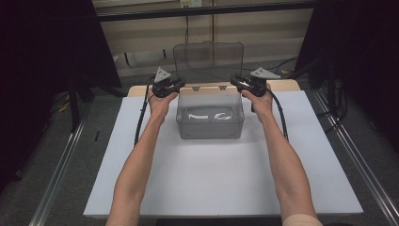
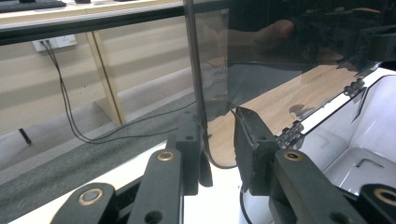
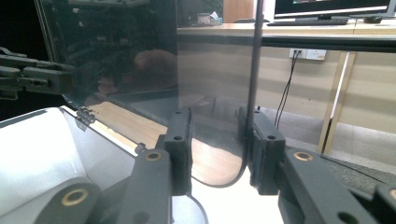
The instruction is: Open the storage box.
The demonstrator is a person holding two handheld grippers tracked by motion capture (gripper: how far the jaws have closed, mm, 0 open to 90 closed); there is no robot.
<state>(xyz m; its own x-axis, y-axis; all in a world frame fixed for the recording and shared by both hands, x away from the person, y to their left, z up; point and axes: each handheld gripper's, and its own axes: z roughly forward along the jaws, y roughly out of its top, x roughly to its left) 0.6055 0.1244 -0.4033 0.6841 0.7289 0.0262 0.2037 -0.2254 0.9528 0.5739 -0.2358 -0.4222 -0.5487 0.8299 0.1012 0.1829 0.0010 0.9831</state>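
A clear plastic box (image 1: 210, 115) sits at the far middle of the white tabletop (image 1: 221, 179), its hinged lid (image 1: 208, 57) standing open and roughly upright behind it. The hinge line runs left to right along the box's rear rim, so the lid's long axis lies crosswise to the person's forearms.

The left gripper (image 1: 170, 85) is at the lid's lower left corner and the right gripper (image 1: 246, 84) at its lower right corner — one hand per side, neither nearer than the other. In the left gripper view the lid's edge (image 2: 196, 93) passes between the two fingers (image 2: 256, 149); the gap is visibly wider than the sheet, so that gripper is released. In the right gripper view the lid's rounded corner (image 3: 219, 154) likewise hangs between the fingers (image 3: 180, 144), which stand apart from it and unclenched.

Judgement: any swing of the lid turns about that rear hinge line — forward and down over the box to close. Both sets of fingers already straddle the sheet edge-on, so closing them would take the lid at its two lower corners.
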